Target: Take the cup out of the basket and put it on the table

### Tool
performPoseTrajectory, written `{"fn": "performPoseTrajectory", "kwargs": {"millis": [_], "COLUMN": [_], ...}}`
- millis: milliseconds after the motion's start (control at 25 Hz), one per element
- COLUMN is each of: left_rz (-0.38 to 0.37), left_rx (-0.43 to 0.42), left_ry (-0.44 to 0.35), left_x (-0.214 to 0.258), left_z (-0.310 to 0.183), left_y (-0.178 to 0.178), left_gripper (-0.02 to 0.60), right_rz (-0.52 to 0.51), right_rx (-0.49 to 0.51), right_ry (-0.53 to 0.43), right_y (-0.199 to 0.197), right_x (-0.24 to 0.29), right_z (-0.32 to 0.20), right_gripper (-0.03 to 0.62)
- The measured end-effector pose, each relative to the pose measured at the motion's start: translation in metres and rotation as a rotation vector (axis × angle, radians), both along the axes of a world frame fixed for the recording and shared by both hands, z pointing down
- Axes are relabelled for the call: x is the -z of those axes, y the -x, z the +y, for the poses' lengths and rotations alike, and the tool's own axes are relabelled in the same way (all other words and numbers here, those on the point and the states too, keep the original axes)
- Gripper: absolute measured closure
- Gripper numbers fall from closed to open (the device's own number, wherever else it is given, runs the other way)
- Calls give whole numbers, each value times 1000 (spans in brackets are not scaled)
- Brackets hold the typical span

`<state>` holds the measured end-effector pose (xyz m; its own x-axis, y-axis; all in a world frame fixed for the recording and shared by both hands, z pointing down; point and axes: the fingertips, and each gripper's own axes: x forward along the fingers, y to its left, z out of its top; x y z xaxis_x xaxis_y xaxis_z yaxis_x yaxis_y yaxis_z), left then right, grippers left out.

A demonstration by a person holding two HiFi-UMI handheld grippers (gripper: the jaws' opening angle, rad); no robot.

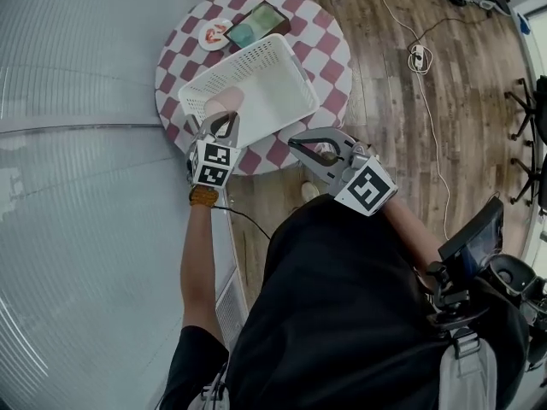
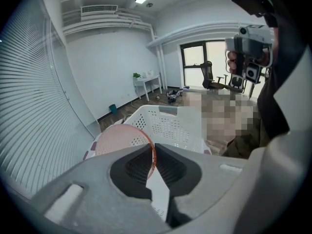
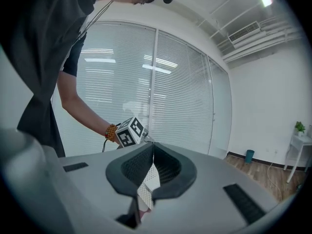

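A pale pink translucent cup (image 1: 224, 101) is at the near left corner of the white perforated basket (image 1: 265, 75), level with its rim. My left gripper (image 1: 224, 120) is shut on the cup's rim. In the left gripper view the cup's thin wall (image 2: 124, 140) runs between the closed jaws of that gripper (image 2: 152, 147), with the basket (image 2: 175, 123) behind it. My right gripper (image 1: 297, 144) is at the basket's near right edge. In the right gripper view this gripper (image 3: 152, 147) is shut on a strip of the basket's wall (image 3: 146, 189).
The basket sits on a small round table (image 1: 333, 54) with a red-and-white checked cloth. Behind the basket lie a small plate (image 1: 214, 34) and a dark flat tablet (image 1: 255, 26). A blinds-covered window wall runs along the left. A cable and power strip (image 1: 419, 56) lie on the wood floor.
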<state>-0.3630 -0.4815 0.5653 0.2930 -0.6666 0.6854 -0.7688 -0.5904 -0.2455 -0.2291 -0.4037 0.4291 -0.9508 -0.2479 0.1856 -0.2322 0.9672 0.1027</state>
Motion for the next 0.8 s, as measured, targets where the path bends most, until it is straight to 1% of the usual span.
{"fn": "performPoseTrajectory", "kwargs": {"millis": [280, 480, 640, 720, 800], "left_rz": [86, 117, 183, 216, 230], "left_rx": [47, 71, 114, 125, 129], "left_ry": [-116, -209, -270, -294, -313], "left_x": [41, 73, 90, 99, 106], "left_z": [32, 48, 61, 73, 83], "left_y": [-3, -1, 3, 0, 1], "left_gripper": [561, 561, 561, 561, 561], "right_rz": [-30, -48, -43, -59, -77], "right_rx": [3, 17, 40, 24, 11], "right_ry": [-16, -36, -65, -54, -36], "right_y": [9, 19, 24, 22, 22], "right_x": [10, 18, 22, 27, 31], "right_z": [26, 32, 36, 40, 43], "right_gripper": [582, 582, 582, 582, 582]}}
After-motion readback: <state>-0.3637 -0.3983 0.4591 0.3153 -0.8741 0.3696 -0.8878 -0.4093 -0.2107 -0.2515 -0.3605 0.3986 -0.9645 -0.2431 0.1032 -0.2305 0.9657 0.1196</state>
